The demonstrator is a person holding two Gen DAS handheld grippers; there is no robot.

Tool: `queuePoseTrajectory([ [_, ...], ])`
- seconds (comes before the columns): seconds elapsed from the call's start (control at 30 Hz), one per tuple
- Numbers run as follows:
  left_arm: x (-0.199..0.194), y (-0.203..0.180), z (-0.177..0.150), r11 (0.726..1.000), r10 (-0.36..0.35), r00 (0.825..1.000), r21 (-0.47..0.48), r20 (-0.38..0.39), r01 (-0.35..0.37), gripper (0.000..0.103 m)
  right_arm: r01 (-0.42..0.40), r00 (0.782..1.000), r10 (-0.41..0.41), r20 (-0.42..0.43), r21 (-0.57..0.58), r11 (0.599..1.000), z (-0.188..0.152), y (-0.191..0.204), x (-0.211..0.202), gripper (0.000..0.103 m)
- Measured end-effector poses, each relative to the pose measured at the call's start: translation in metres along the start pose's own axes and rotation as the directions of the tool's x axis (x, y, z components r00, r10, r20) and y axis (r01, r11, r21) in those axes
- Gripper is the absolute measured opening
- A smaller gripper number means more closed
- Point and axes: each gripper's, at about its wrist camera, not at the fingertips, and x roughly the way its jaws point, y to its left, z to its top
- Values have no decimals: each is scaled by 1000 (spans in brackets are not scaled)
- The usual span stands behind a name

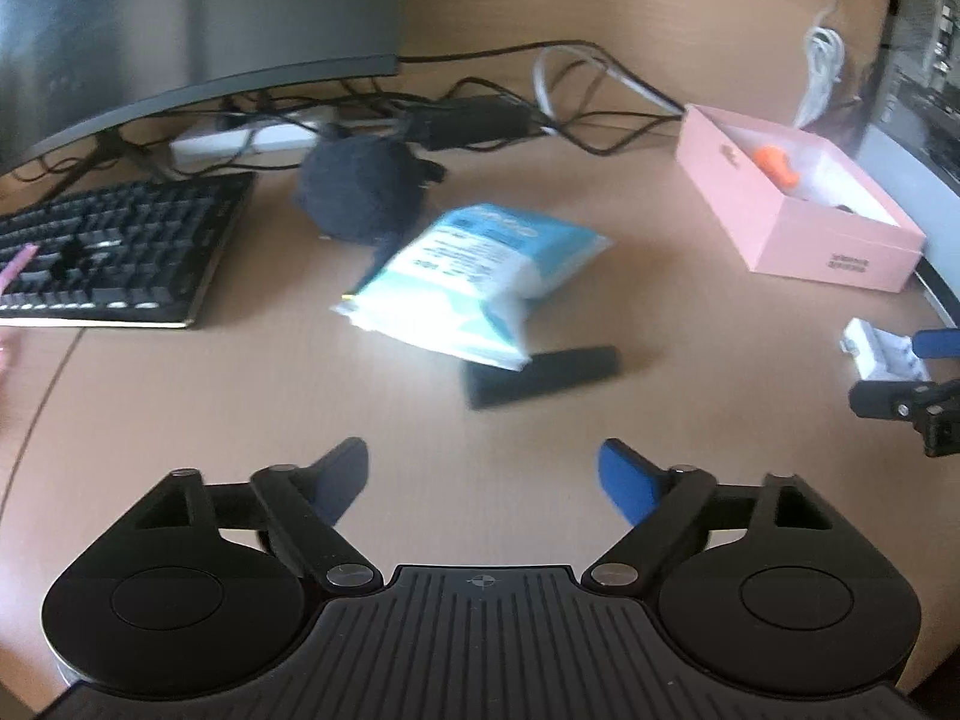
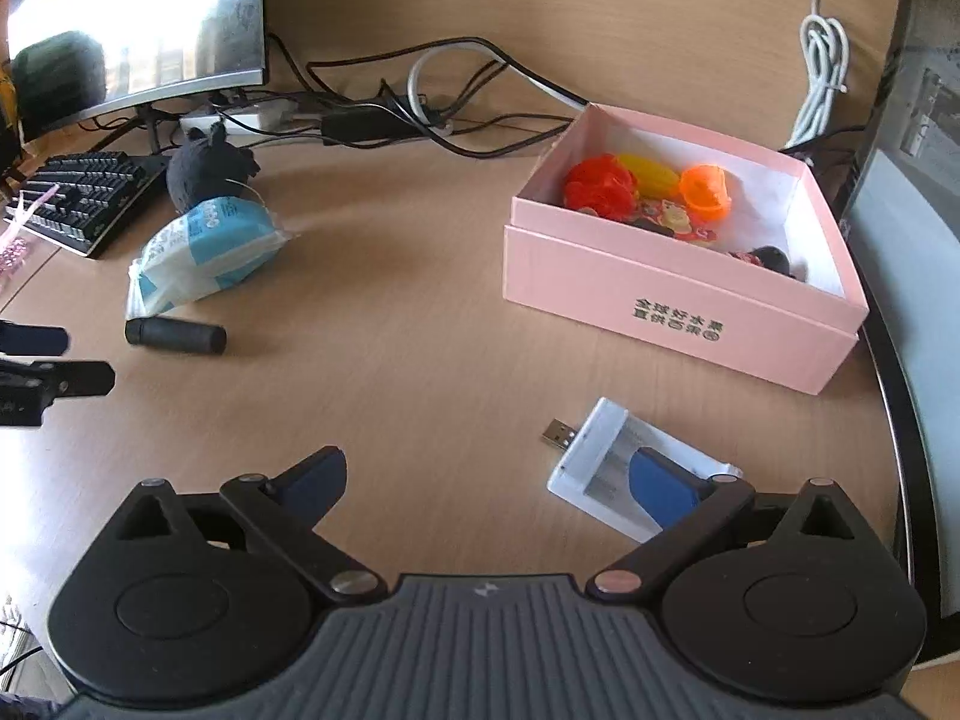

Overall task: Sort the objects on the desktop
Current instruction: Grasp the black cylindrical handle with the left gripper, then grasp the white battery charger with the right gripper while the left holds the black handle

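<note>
Several toys [image 2: 648, 192] fill pink box [image 2: 678, 300].

A pink box [image 2: 678, 306] with red, yellow and orange items is seen; the packet [image 2: 204, 252] is printed blue and white, the cylinder [image 2: 175, 336] black, the worktop [image 2: 420, 330] wood-grained tan.

Wooden desk [image 2: 420, 312], light-grained, on which the following are laid: pink box [image 2: 678, 306], open-topped, at right; white USB battery charger [image 2: 600, 456] near it; black cylinder [image 2: 175, 336] at left, touched by a blue-and-white tissue pack [image 2: 204, 252]; dark plush toy [image 2: 207, 168] behind; black keyboard [image 2: 90, 198]; monitor stand, power strip [image 2: 240, 120] and tangled cables [image 2: 432, 114] along the rear.
</note>
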Motion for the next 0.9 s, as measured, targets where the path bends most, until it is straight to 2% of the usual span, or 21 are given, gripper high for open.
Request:
queuePoseTrajectory([
  [0.1, 8, -12, 1, 1000, -19, 1000, 2, -5, 19, 96, 15, 1000, -15, -2, 14, 1000, -3, -4, -2, 101],
  [0.23, 18, -21, 9, 999, -16, 1000, -48, 14, 16, 97, 50, 999, -50, -5, 43, 998, -8, -14, -6, 101],
  [0.43, 38, -32, 22, 993, 37, 999, -111, 36, -32, 97, 111, 994, -111, -12, 73, 991, -19, -28, -15, 101],
  [0.57, 50, -42, 27, 994, 81, 996, -74, 49, -77, 97, 148, 989, -147, -23, 97, 984, -29, -41, -23, 101],
  [0.6, 53, -43, 28, 994, 90, 995, -63, 43, -87, 96, 157, 988, -155, -27, 105, 982, -31, -43, -24, 102],
  [0.7, 60, -47, 28, 993, 110, 994, -44, 24, -109, 81, 183, 983, -180, -34, 135, 974, -37, -53, -30, 103],
  [0.9, 59, -51, 27, 993, 113, 993, -24, 22, -113, 80, 186, 982, -181, -47, 180, 966, -42, -64, -32, 103],
])
